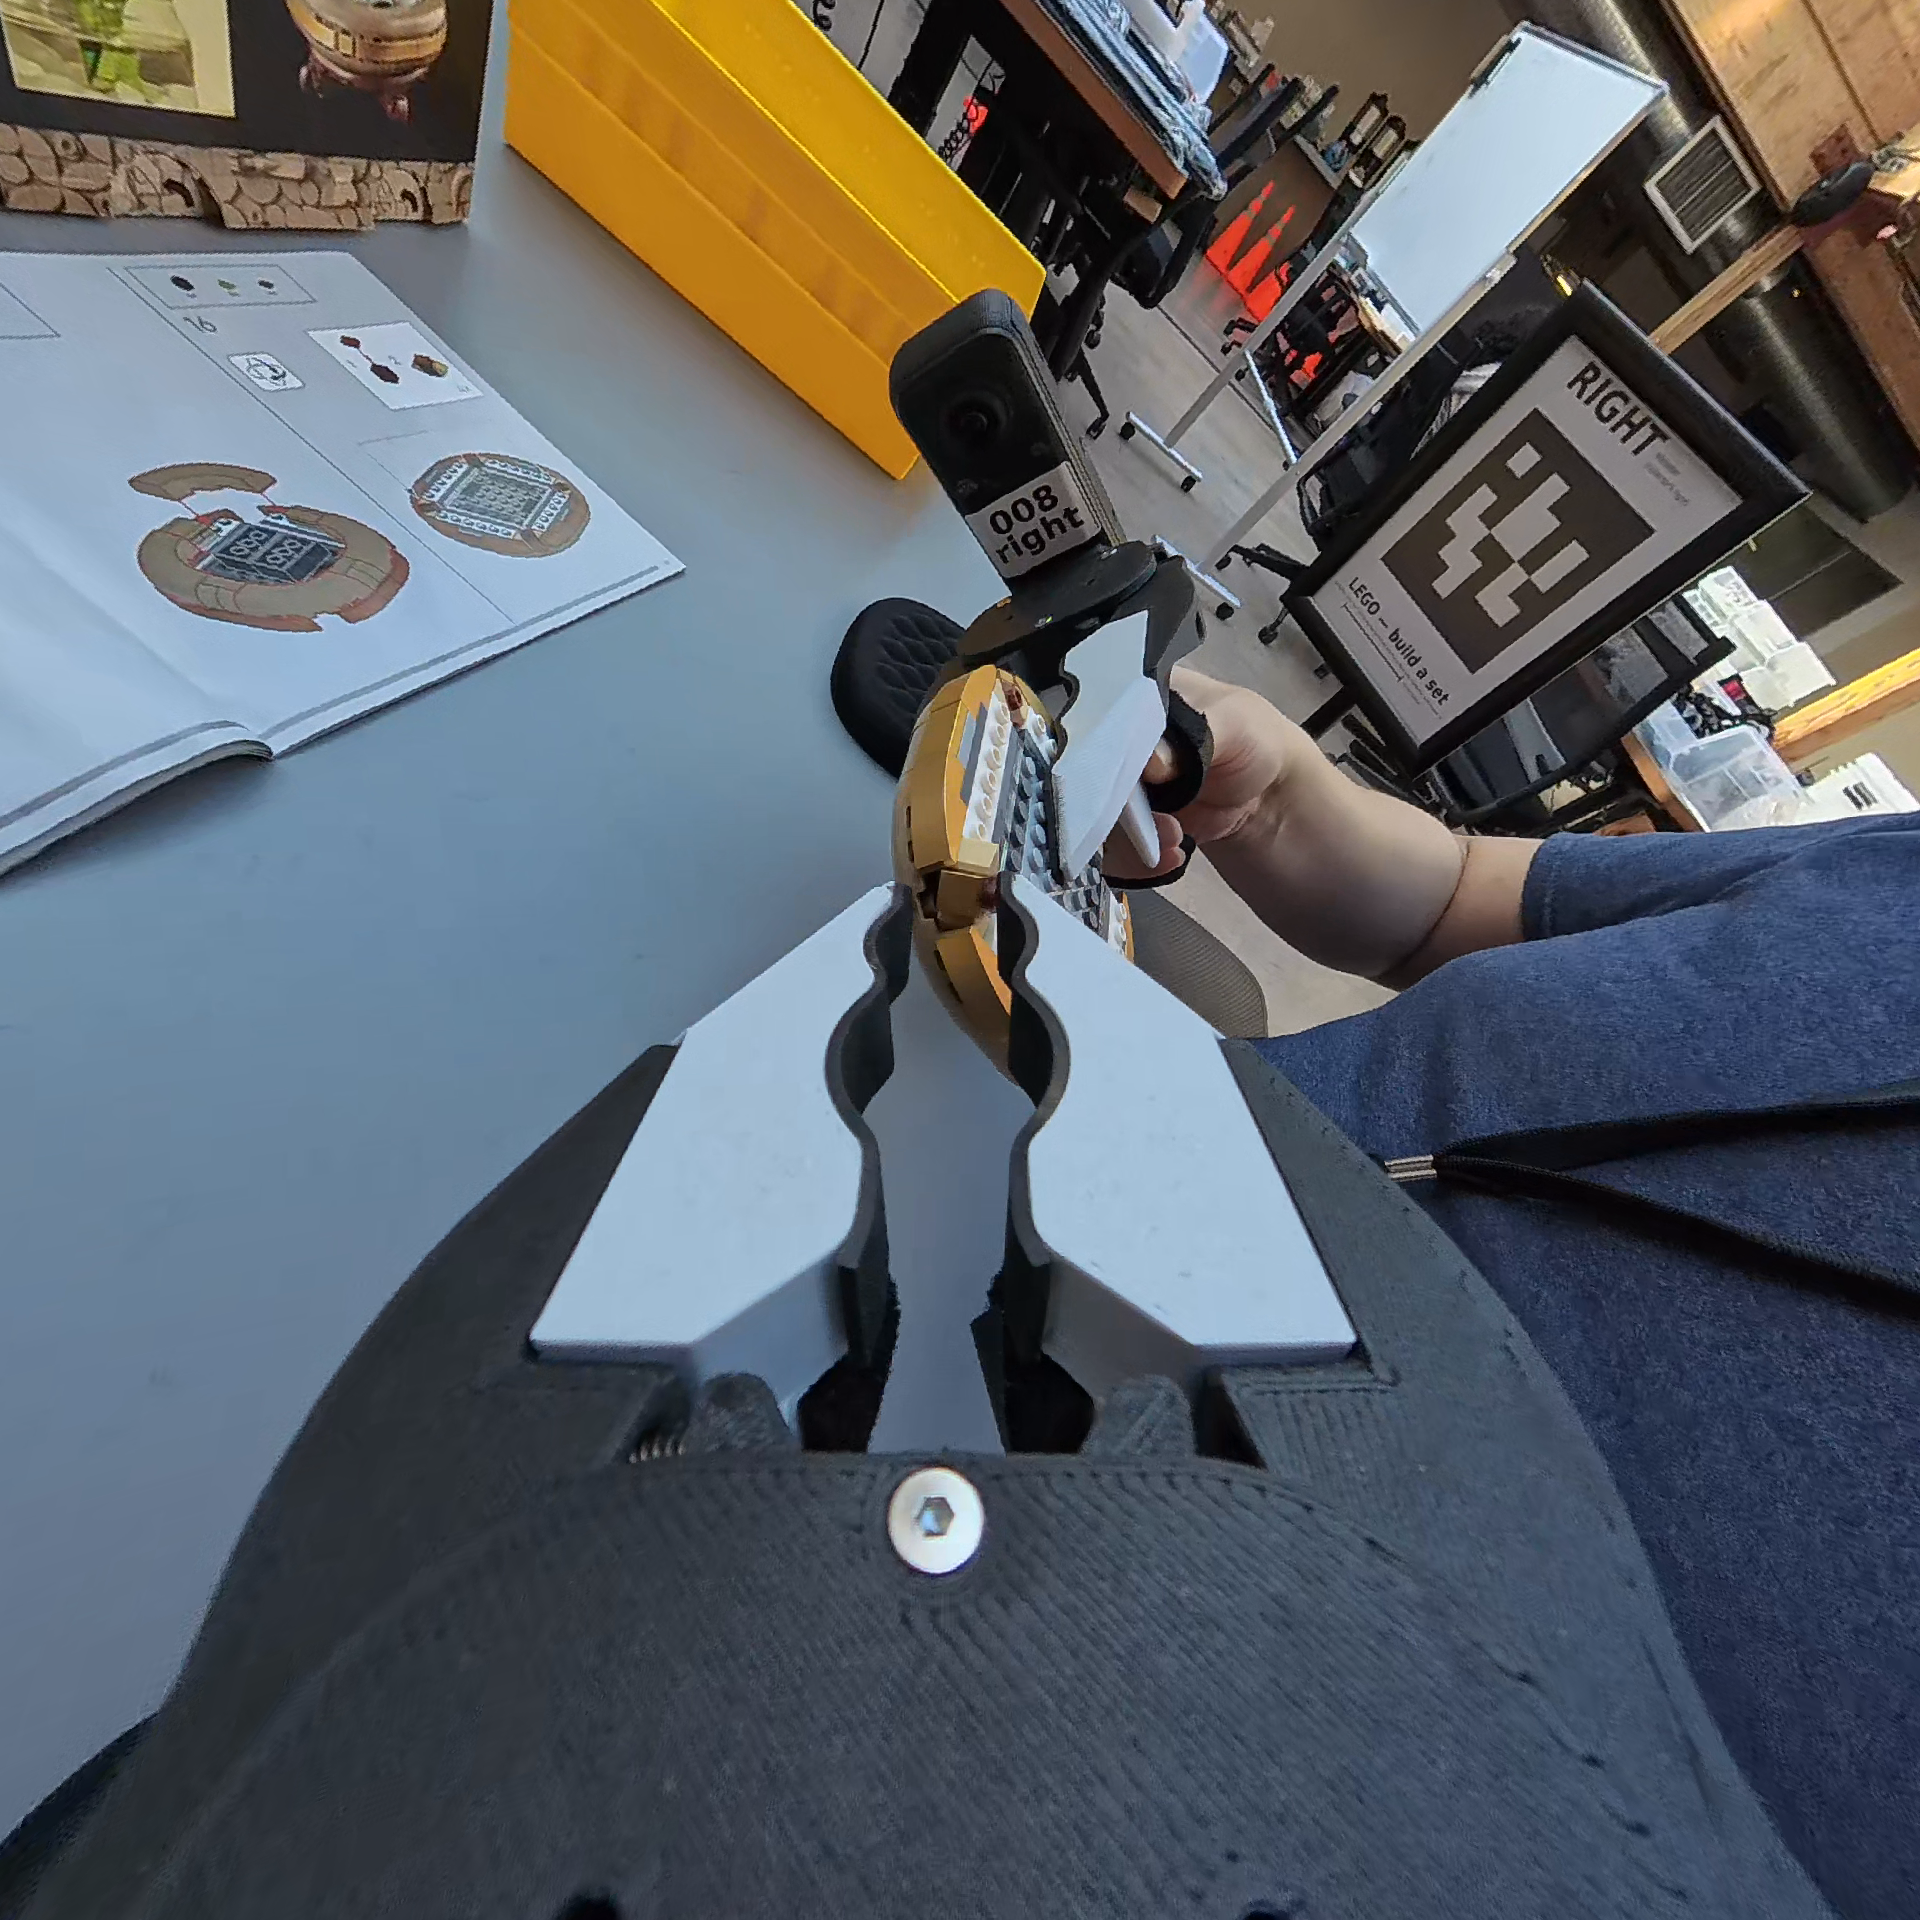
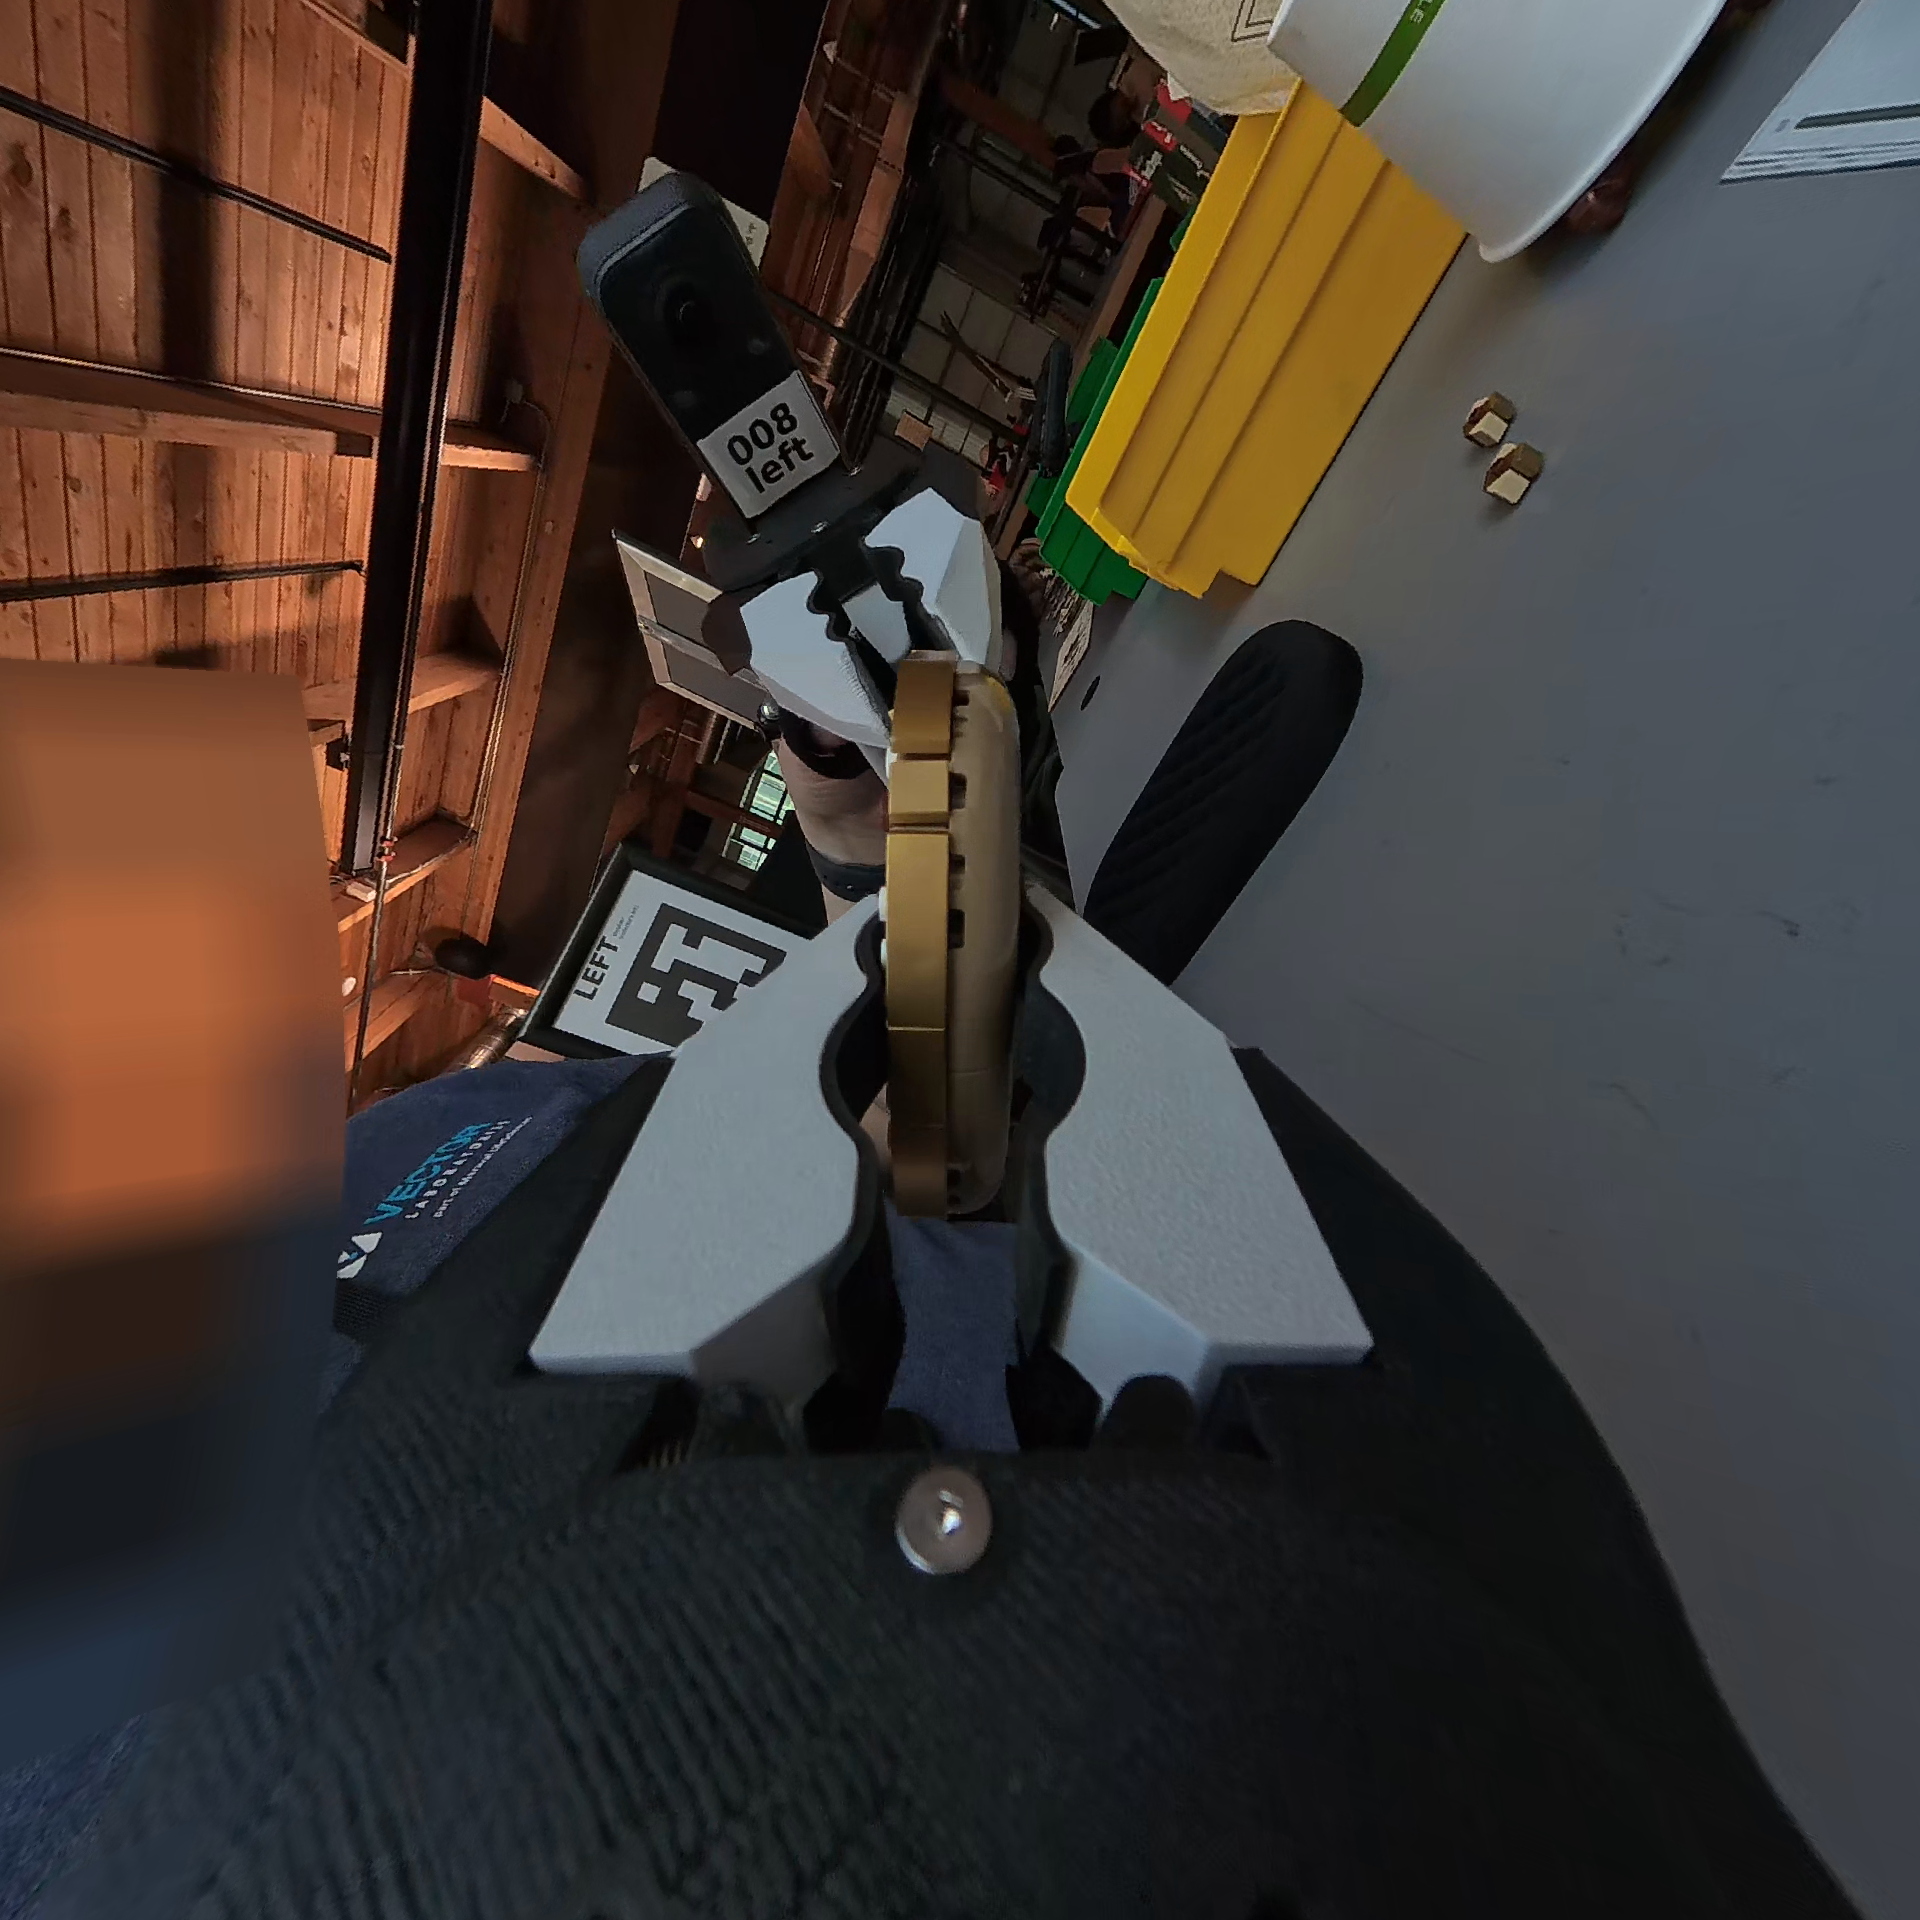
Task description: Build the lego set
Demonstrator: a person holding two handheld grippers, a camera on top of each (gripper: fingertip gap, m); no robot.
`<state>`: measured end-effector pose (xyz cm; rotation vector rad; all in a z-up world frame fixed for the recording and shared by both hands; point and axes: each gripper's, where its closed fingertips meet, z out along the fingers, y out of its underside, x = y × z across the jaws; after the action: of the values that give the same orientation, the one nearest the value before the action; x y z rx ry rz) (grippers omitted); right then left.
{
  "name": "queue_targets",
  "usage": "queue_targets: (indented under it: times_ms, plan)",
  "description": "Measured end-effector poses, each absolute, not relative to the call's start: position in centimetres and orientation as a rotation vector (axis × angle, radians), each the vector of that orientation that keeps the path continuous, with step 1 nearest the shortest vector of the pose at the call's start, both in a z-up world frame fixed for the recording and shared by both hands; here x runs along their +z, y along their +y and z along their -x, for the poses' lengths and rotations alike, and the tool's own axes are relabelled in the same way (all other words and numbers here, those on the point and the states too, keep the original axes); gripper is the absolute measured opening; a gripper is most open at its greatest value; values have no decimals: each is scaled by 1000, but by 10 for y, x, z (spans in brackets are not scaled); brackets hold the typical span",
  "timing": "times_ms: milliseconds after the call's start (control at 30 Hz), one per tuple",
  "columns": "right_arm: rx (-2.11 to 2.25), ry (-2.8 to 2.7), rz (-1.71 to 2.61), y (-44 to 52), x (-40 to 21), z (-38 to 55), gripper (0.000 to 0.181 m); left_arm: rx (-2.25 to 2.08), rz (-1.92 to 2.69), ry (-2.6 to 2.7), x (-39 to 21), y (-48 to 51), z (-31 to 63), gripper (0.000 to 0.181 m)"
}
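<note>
A round gold lego disc (image 1: 951,774) with grey and white studded plates on its face is held in the air, on edge, above the grey table (image 1: 416,935). My left gripper (image 1: 951,902) is shut on its near rim. My right gripper is shut on the opposite side; one of its white fingers (image 1: 1101,748) lies across the studded face. In the right wrist view the disc (image 2: 920,935) is edge-on between the fingertips of my right gripper (image 2: 951,925), and my left gripper (image 2: 925,686) clamps its far rim.
An open instruction booklet (image 1: 312,499) lies at the left, with the set box (image 1: 239,104) and a yellow bin (image 1: 748,208) behind it. A black pad (image 1: 883,665) sits under the disc. Two small gold pieces (image 2: 1501,447) lie on the table near stacked green bins (image 2: 1081,488). Tip to tip, the grippers are about 4 cm apart.
</note>
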<state>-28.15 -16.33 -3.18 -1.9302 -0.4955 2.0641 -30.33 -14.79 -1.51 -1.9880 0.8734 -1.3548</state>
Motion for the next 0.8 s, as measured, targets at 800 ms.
queue_targets:
  times_ms: [800]
  plan:
    - [1938, -548, 1994, -161, -43, 281, 18, -1310, 2024, 876, -27, -148, 302, 9]
